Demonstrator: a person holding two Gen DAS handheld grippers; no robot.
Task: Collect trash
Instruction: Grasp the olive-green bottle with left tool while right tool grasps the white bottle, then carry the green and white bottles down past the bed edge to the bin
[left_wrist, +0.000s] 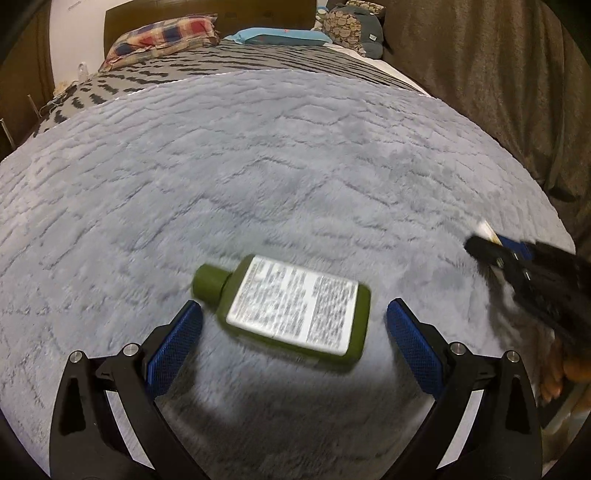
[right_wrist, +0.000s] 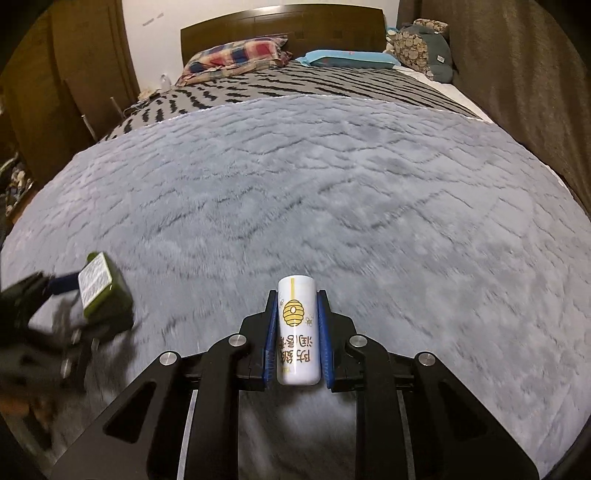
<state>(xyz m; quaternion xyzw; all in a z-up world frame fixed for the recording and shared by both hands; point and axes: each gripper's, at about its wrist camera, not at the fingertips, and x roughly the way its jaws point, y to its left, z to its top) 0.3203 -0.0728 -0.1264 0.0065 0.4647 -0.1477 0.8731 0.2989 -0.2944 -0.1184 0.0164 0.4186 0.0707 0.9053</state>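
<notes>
A green flat bottle (left_wrist: 291, 306) with a white label lies on the grey fluffy blanket (left_wrist: 295, 166), cap pointing left. My left gripper (left_wrist: 294, 312) is open, its blue pads on either side of the bottle, not touching it. The bottle also shows in the right wrist view (right_wrist: 103, 295), at the left with the left gripper (right_wrist: 55, 288) blurred beside it. My right gripper (right_wrist: 296, 299) is shut on a white tube (right_wrist: 296, 325) with a yellow beehive picture and holds it above the blanket. The right gripper (left_wrist: 491, 243) shows at the right of the left wrist view.
The blanket covers a bed with a striped grey sheet (right_wrist: 295, 88), a plaid pillow (right_wrist: 236, 55), a blue pillow (right_wrist: 347, 59) and plush toys (right_wrist: 424, 48) at the wooden headboard. Brown curtains (right_wrist: 524, 74) hang along the right. A wardrobe (right_wrist: 74, 74) stands at the left.
</notes>
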